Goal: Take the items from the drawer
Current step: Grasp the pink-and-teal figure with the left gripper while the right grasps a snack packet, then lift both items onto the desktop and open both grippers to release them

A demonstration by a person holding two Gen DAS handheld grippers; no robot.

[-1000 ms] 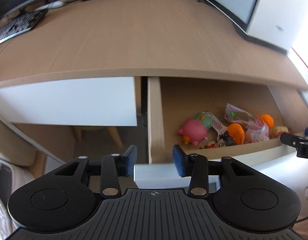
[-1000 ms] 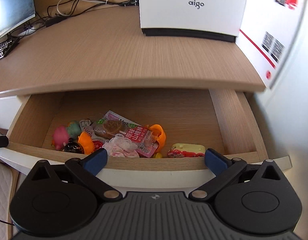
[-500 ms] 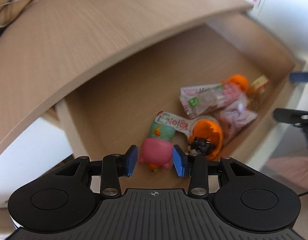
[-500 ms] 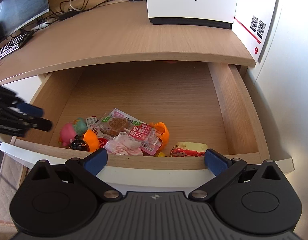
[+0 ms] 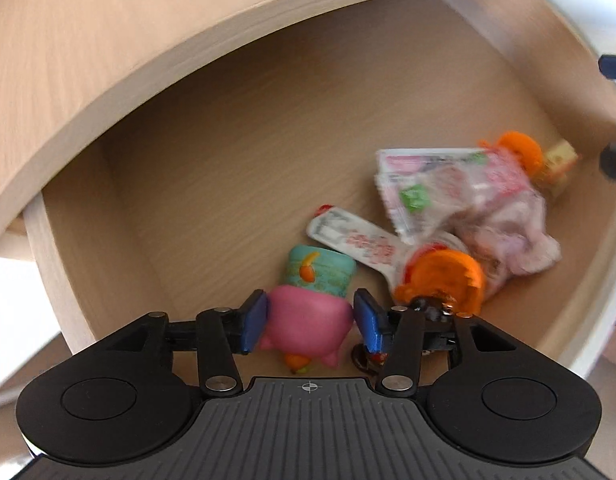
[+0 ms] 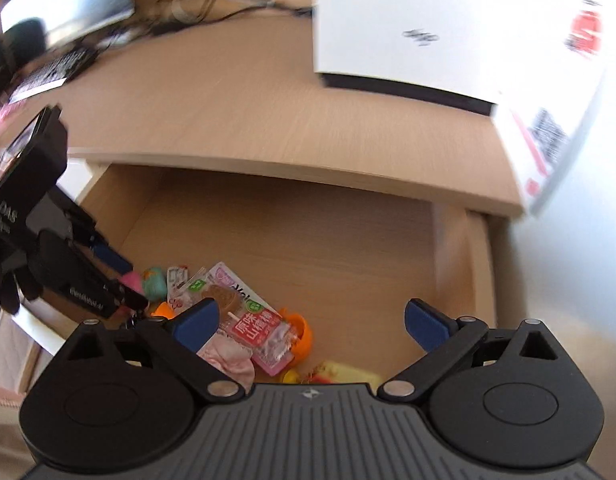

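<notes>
Left wrist view: a second ago this camera looked at the drawer's outer corner from outside; now it looks straight down into the drawer. The left gripper straddles the pink toy at lower centre, and its jaws are opening, wider than half a second back. The toy sits between the blue pads, very close to both, though I cannot tell whether either pad touches it. I judge this the set-up for the first pick, with nothing lifted yet. A teal piece touches the toy's upper end; whether it belongs to the toy is unclear. The snack packets and the orange shell at right are blurred, and the gripper body cuts off the dark object below the shell.

Right wrist view: the frame has tilted and smeared since half a second ago. The right gripper stands wide open and empty above the drawer's front. The left gripper enters from the left edge, hiding most of the pink toy. The yellow item at bottom centre is half hidden.
</notes>
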